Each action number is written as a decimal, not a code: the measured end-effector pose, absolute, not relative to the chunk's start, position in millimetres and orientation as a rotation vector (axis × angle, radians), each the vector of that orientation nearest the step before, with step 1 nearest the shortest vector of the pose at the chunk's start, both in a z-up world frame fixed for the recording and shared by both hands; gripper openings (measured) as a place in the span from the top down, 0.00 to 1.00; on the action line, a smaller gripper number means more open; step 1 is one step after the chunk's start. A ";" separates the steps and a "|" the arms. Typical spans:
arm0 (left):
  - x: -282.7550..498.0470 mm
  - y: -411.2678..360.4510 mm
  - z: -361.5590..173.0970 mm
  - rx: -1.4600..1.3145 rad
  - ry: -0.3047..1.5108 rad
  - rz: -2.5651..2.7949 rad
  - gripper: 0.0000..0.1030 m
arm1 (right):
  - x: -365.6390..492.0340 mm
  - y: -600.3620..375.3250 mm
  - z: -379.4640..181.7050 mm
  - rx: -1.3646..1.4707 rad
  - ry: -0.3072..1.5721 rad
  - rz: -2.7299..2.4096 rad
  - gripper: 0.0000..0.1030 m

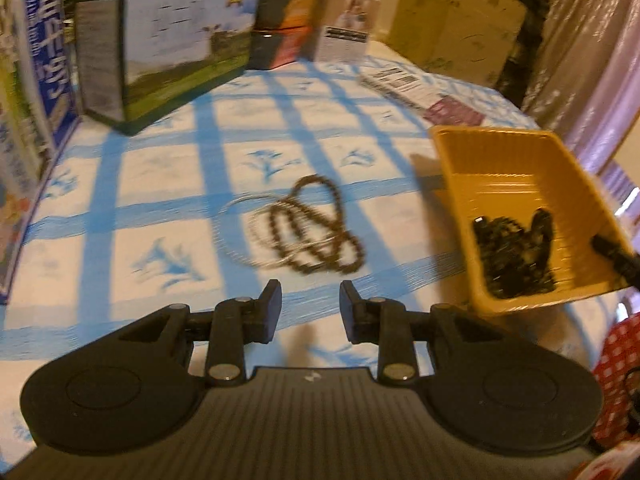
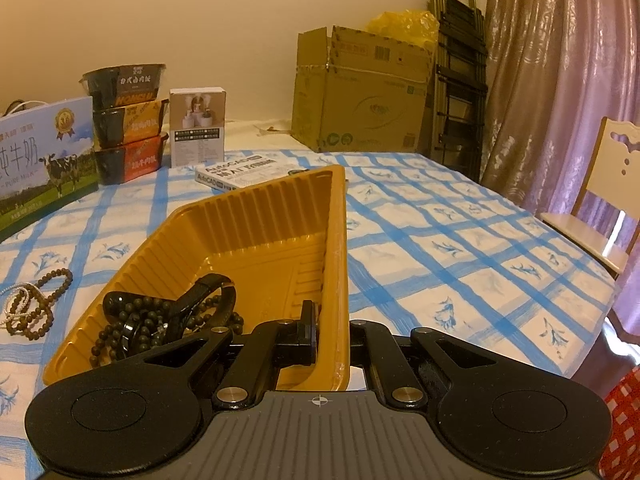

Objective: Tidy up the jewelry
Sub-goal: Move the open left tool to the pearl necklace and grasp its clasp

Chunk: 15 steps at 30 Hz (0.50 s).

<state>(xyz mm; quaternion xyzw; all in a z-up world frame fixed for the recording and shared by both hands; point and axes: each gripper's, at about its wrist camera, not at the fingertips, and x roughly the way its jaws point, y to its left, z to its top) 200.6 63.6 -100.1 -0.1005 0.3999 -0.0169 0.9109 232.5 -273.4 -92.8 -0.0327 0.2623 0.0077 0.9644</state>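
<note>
A brown bead necklace (image 1: 316, 228) lies tangled with a thin pale strand (image 1: 240, 232) on the blue-checked tablecloth. My left gripper (image 1: 310, 308) hovers just short of them, open, with nothing between its fingers. To the right stands a yellow plastic tray (image 1: 520, 184) holding dark beads and bracelets (image 1: 516, 256). In the right wrist view my right gripper (image 2: 332, 332) is shut on the tray's (image 2: 248, 224) near right wall, one finger (image 2: 308, 328) inside and the other hidden behind the wall. The dark jewelry (image 2: 160, 320) sits in the tray's near left corner. The brown necklace (image 2: 40, 300) shows at far left.
A milk carton box (image 1: 180, 40), stacked food bowls (image 2: 128, 120), a white box (image 2: 196, 128) and a book (image 2: 240, 172) line the table's far side. A cardboard box (image 2: 360, 92) and a folded ladder (image 2: 460, 80) stand behind. A chair (image 2: 600, 200) is at the right edge.
</note>
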 end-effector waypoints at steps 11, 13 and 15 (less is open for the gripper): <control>208.3 55.6 -113.7 0.001 0.799 -0.033 0.73 | 232.1 -274.1 -94.9 -0.064 0.541 0.012 0.95; 212.7 54.6 -115.7 0.035 0.796 -0.036 0.73 | 232.1 -274.3 -94.9 -0.064 0.541 0.013 0.95; 217.2 54.5 -117.6 0.061 0.798 -0.039 0.73 | 232.3 -274.1 -94.8 -0.064 0.542 0.012 0.95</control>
